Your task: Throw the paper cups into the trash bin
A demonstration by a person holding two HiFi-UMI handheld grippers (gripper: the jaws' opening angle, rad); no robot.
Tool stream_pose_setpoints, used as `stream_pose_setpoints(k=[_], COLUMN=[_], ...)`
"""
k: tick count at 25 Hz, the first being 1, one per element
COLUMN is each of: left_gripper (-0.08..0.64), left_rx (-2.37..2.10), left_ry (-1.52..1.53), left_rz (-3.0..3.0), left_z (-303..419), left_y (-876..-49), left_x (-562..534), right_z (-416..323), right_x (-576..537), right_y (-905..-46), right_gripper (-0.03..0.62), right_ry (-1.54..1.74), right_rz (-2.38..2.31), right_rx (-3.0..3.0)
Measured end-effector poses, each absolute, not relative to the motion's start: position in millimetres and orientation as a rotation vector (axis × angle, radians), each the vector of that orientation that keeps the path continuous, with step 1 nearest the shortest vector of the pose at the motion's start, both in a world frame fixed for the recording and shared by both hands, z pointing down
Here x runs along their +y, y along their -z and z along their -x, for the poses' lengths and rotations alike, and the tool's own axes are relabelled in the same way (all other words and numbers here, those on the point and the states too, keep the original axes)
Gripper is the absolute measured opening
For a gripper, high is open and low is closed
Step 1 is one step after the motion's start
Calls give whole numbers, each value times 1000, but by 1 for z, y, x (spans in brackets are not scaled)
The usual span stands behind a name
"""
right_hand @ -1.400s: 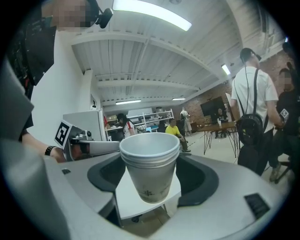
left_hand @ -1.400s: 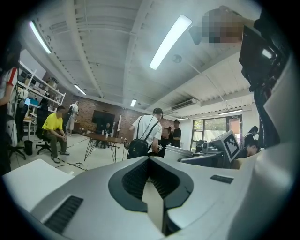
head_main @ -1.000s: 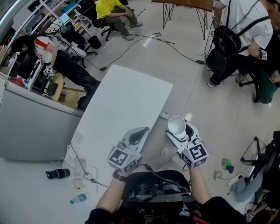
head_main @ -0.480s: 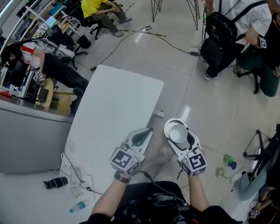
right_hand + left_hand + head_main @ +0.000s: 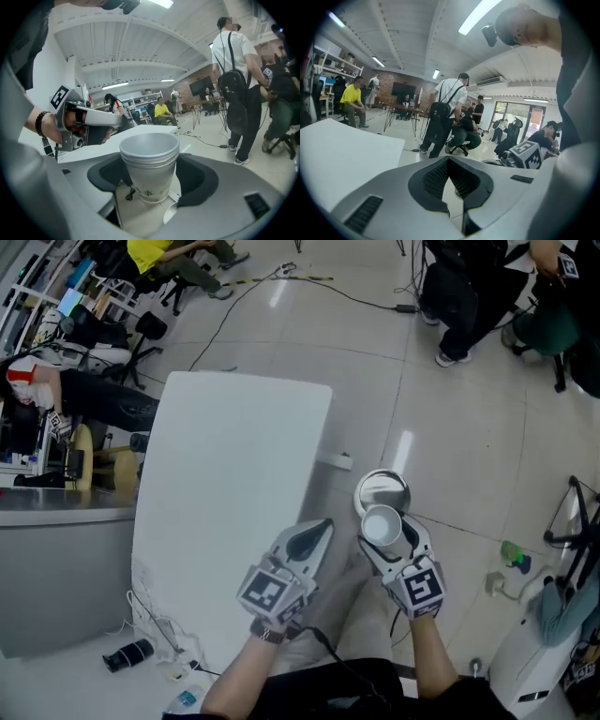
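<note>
A stack of white paper cups (image 5: 382, 524) stands upright between the jaws of my right gripper (image 5: 383, 531), which is shut on it. In the right gripper view the cups (image 5: 150, 161) fill the middle between the dark pads (image 5: 199, 180). Just beyond the cups in the head view, a round trash bin (image 5: 382, 489) with a pale rim stands on the floor, partly hidden by them. My left gripper (image 5: 314, 532) hovers over the table's near right edge, shut with nothing in it. Its pads (image 5: 436, 178) meet at the tips.
A long white table (image 5: 234, 456) stretches away on the left. Cables (image 5: 309, 279) run across the tiled floor. People sit and stand at the far side (image 5: 469, 287). A small white box (image 5: 339, 461) lies by the table leg, and a bottle (image 5: 187, 699) lies at the near left.
Both grippers have sunk lower, and the head view has tipped further down. The round bin has come into sight just beyond the held cups.
</note>
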State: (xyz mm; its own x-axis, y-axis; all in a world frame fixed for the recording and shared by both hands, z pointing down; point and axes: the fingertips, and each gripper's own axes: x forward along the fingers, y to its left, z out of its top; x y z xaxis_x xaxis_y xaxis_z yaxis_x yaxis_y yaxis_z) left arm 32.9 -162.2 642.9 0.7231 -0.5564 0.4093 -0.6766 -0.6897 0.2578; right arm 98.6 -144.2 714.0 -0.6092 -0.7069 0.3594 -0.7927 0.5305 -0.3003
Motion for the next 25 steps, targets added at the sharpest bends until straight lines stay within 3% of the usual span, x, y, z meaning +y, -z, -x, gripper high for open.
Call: stream_pose_setpoints(k=[13, 25], left_gripper=[2, 2], left_rx=[-944, -927], left_ry=[-440, -517], left_rz=[-2419, -2307], left_z=[-78, -36], left_y=[-783, -876], left_x=[-162, -164], right_z=[-104, -83], right_x=[-154, -167], right_y=[-880, -1069], right_gripper=[346, 347], right_ry=[-750, -893], right_rz=[-1338, -1336], right_rx=[-2384, -2205])
